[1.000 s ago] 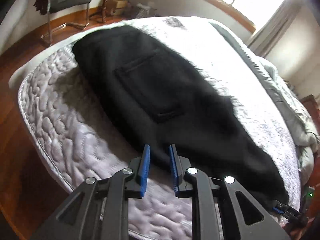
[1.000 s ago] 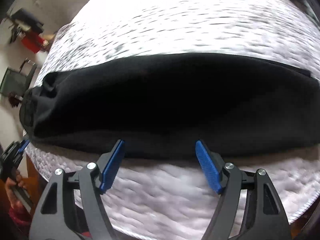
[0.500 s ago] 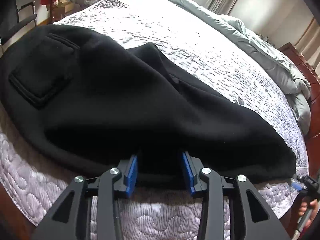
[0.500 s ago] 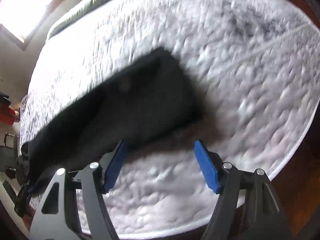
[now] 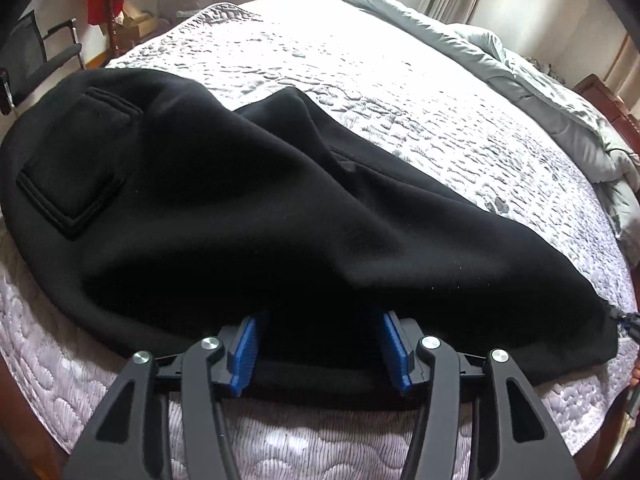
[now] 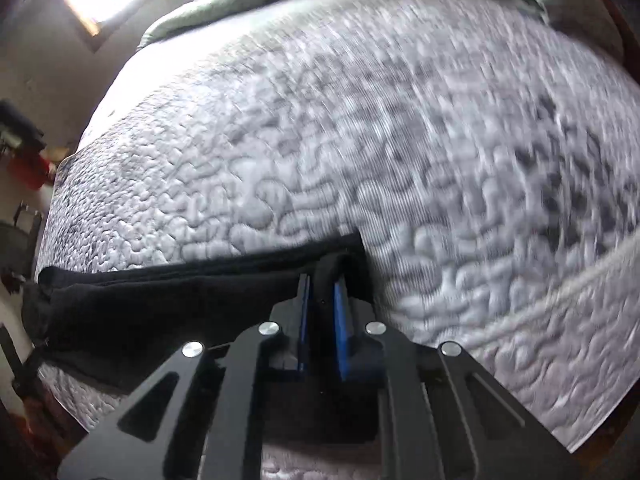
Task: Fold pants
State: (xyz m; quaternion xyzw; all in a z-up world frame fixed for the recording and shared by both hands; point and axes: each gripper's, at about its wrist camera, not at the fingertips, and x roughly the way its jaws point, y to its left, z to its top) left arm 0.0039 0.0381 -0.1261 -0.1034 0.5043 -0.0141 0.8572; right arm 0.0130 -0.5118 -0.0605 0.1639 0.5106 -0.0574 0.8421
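Right wrist view shows the right tool [image 6: 322, 292] closing, its pads clenched on the hem of the black pants [image 5: 248, 216] on the bed [image 5: 420, 92], while the left tool [image 5: 322, 346], opening, straddles their near edge unpinched, so both should grip firmly before lifting evenly.

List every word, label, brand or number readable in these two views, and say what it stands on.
None. The black pants, their patch pocket, the quilted mattress and the grey duvet carry no lettering that shows. Things by the far wall are too small to read, and the right wrist view is blurred.
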